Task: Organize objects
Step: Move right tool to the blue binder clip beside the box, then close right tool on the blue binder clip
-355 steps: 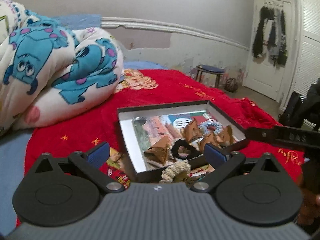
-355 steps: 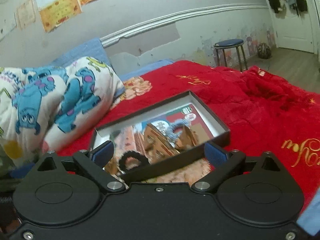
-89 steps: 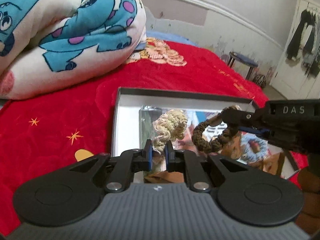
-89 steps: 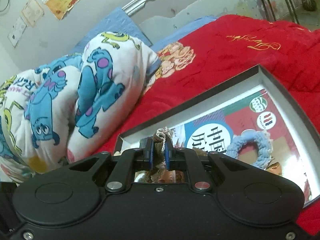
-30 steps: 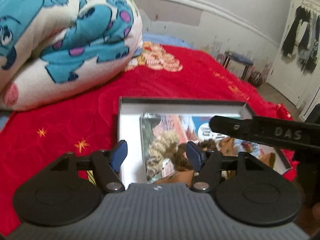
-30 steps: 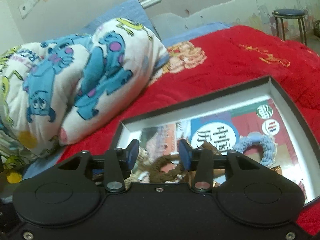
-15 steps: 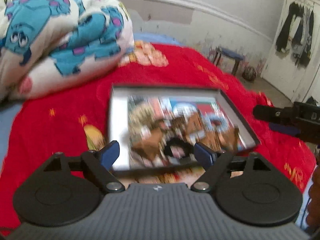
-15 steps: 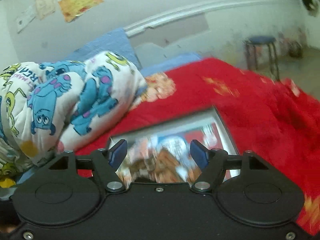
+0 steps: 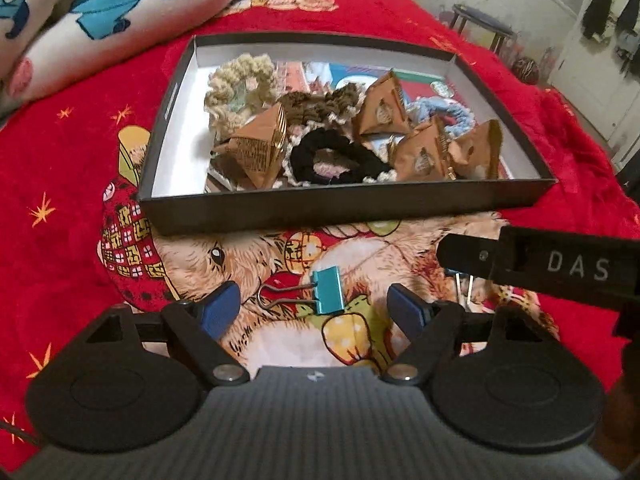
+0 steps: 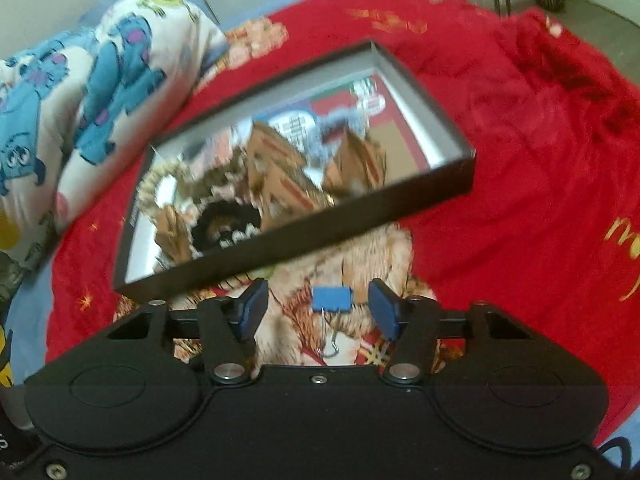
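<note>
A shallow black box (image 9: pixel 344 208) lies on the red bedspread. It holds a cream scrunchie (image 9: pixel 240 84), a brown scrunchie (image 9: pixel 320 106), a black scrunchie (image 9: pixel 336 158), a light blue scrunchie (image 9: pixel 452 112) and several brown paper pyramids (image 9: pixel 256 148). A teal binder clip (image 9: pixel 326 290) lies on the bedspread in front of the box, between the fingers of my open left gripper (image 9: pixel 314 312). A blue binder clip (image 10: pixel 331 299) lies between the fingers of my open right gripper (image 10: pixel 318 312). The box also shows in the right wrist view (image 10: pixel 280 248). The right gripper's black body (image 9: pixel 560 268) crosses the left wrist view at the right.
A folded quilt with blue monsters (image 9: pixel 100 8) lies left of the box. The bedspread (image 9: pixel 60 160) has a printed bear picture (image 9: pixel 360 256) under the clips. A stool (image 9: pixel 480 28) stands by the far wall near a white door.
Both grippers let go of their scrunchies in the box, opened wide and drew back toward the near side. They now sit low over the two binder clips in front of the box.
</note>
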Tool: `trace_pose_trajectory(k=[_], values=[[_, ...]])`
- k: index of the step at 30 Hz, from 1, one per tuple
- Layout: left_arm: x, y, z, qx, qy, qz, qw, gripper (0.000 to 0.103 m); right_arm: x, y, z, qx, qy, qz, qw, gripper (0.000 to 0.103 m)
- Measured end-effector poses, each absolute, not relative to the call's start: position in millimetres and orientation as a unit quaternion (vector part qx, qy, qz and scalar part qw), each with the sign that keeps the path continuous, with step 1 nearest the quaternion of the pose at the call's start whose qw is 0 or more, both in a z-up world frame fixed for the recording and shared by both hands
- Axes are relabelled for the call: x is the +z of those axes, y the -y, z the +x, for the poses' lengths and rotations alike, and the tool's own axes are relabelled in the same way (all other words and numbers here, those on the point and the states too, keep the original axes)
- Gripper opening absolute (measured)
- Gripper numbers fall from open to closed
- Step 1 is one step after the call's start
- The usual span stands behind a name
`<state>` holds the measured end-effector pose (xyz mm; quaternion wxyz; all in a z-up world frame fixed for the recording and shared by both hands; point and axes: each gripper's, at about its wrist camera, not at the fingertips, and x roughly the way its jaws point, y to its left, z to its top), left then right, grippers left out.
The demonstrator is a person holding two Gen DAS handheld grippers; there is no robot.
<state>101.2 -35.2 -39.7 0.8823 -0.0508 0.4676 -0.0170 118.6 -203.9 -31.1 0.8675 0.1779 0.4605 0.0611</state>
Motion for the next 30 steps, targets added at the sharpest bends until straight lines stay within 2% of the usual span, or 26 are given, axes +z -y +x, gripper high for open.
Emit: trace_pose_trajectory(k=[7,11,12,18,25,30], values=[[-41.0,36.8,99.9,-0.02,-0.465,-0.036,0.884,0.072,-33.8,199.6,126.5,0.052,-0.464,0.165,0.869,0.052],[-40.2,33.6,100.1,-0.016,-0.464,-0.043,0.885,0.054,-36.3,199.3,127.6,0.044,-0.47,0.163,0.866,0.052],[-39.9,32.0,99.9,-0.016,-0.464,-0.046,0.885,0.052,-37.1,199.9,128.2,0.043,-0.471,0.166,0.865,0.052],[-41.1,28.1,104.6,-0.024,-0.469,-0.056,0.881,0.052,-40.2,198.3,130.2,0.042,-0.474,0.164,0.864,0.05],[-41.1,30.9,103.6,-0.022,-0.467,-0.049,0.882,0.052,-45.4,196.5,131.8,0.047,-0.479,0.174,0.859,0.036],[-41.0,30.8,104.4,-0.021,-0.469,-0.052,0.882,0.052,-49.7,199.3,134.2,0.058,-0.484,0.194,0.852,0.03]])
